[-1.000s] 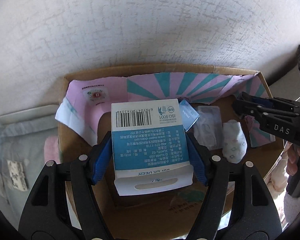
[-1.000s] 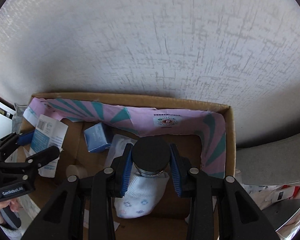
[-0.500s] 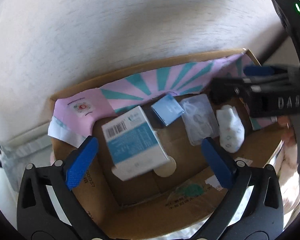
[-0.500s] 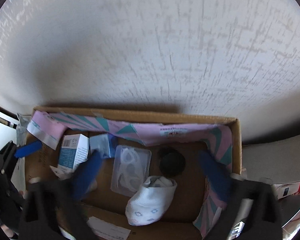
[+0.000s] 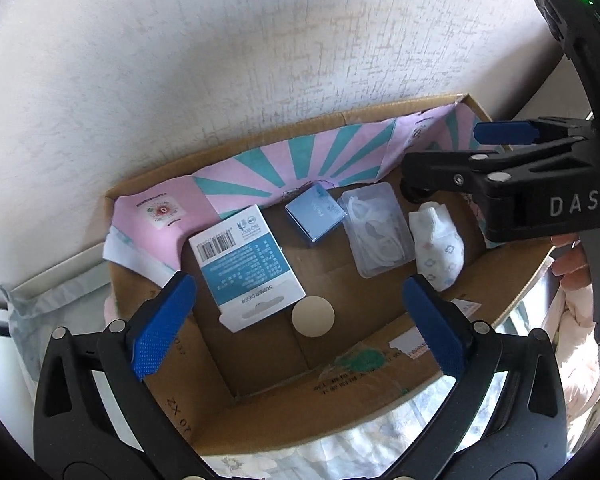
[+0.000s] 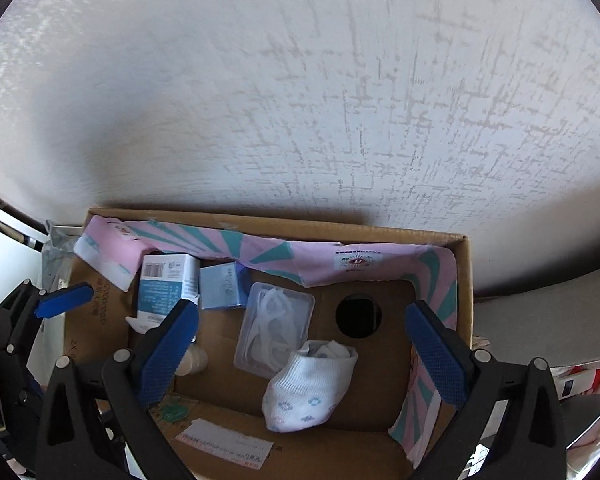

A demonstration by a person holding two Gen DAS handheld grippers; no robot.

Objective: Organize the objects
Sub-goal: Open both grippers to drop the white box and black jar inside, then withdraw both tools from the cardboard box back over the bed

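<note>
Our left claw (image 5: 300,320) and right claw (image 6: 302,346) hang spread wide, empty, above the carton (image 5: 340,400). Inside lie the box (image 5: 246,262), case (image 5: 376,232), sock (image 6: 308,388) and jar (image 6: 358,316). The sock partly hides the case in the right view.

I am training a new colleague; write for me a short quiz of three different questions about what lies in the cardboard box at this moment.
1. True or false: the left gripper is shut on the white-and-blue box.
2. Multiple choice: what lies directly between the small blue box and the white sock on the floor of the cardboard box?
A. a round black jar
B. a clear plastic case
C. a pair of scissors
3. Fill in: the round black jar stands near the box's ____ wall, seen from the right gripper.

Key
1. False; both grippers are open and hold nothing.
2. B, the clear plastic case.
3. Right.
</note>
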